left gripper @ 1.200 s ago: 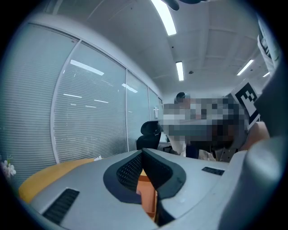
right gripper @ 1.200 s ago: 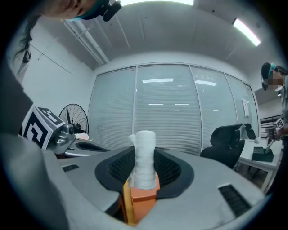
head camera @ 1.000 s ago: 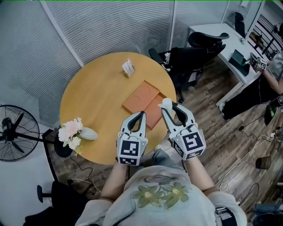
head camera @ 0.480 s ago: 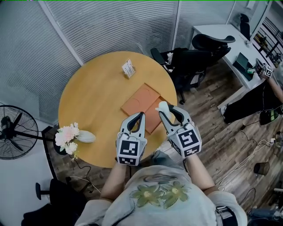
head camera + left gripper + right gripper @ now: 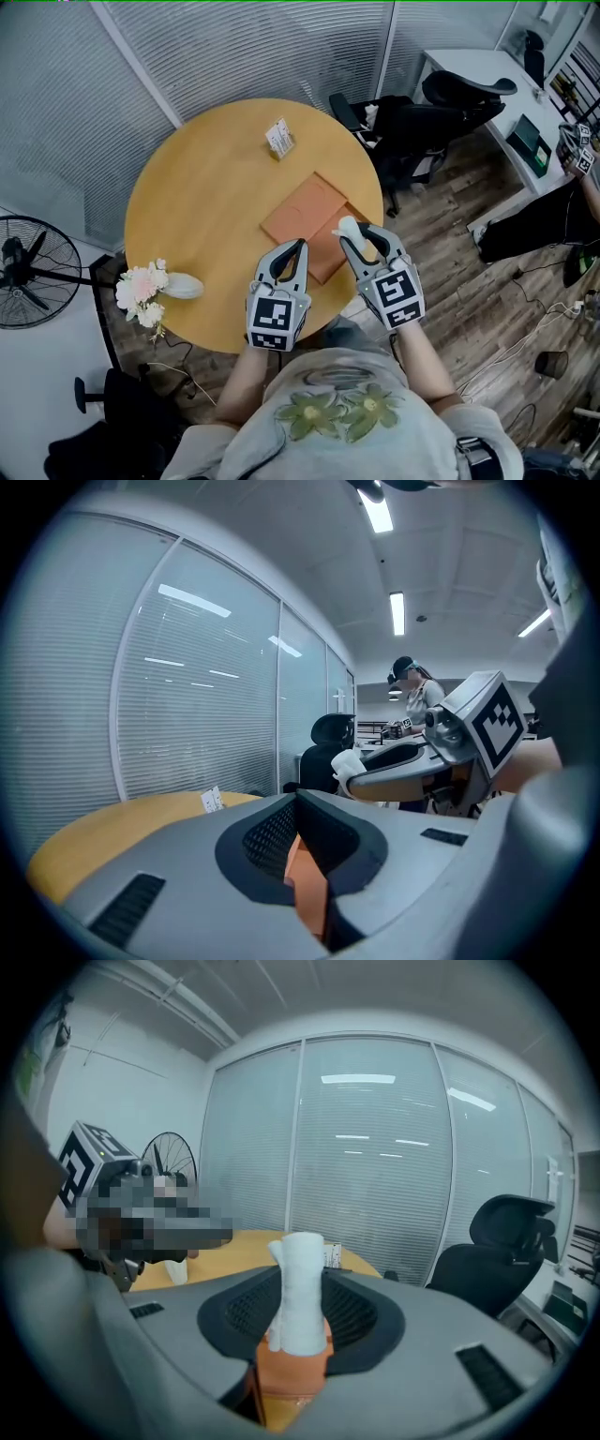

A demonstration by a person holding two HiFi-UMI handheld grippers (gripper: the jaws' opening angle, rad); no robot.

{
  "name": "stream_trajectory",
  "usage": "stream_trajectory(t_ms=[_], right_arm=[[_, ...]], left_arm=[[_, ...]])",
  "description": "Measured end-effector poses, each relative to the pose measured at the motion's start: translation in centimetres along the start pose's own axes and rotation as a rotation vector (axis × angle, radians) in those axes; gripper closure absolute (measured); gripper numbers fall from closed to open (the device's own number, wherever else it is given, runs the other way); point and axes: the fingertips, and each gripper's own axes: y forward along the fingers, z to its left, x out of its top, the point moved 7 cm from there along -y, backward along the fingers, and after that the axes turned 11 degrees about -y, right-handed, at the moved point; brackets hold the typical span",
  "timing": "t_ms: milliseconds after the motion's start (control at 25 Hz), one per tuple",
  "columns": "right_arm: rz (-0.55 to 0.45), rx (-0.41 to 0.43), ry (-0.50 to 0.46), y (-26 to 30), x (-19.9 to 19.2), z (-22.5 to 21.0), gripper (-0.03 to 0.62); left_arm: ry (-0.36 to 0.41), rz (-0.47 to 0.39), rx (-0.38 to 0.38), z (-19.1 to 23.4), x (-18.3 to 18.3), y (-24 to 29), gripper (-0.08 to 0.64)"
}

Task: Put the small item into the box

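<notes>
Print on card stand point(image 5: 278, 139), far ahead of both tools, too small to read. Black-and-white square markers on each tool's cube, no lettering.

Round yellow surface point(image 5: 187, 206) below and ahead of the tools. Pale flowers point(image 5: 141, 286) well off to the left of the left tool, near the surface's edge. Fan point(image 5: 28, 281) on the floor further left. Black office chairs point(image 5: 412, 117) ahead and to the right of the right tool, with blinds behind.

Right tool point(image 5: 352, 232) clamped on small white item point(image 5: 302, 1288), held upright, top poking past the tips. Orange box point(image 5: 305, 208) lying open on the surface, under and just ahead of those tips. Contact between item and box impossible to tell.

Left tool point(image 5: 296, 244) with jaws together, holding nothing. Box just ahead and to the right of its tips.
</notes>
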Motion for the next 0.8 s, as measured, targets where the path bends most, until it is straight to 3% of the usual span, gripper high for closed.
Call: stream_trajectory(t_ms=[800], right_arm=[[0.14, 0.115, -0.023, 5.1, -3.9, 0.4, 0.448]], left_arm=[[-0.036, 0.032, 0.033, 2.4, -1.4, 2.4, 0.56]])
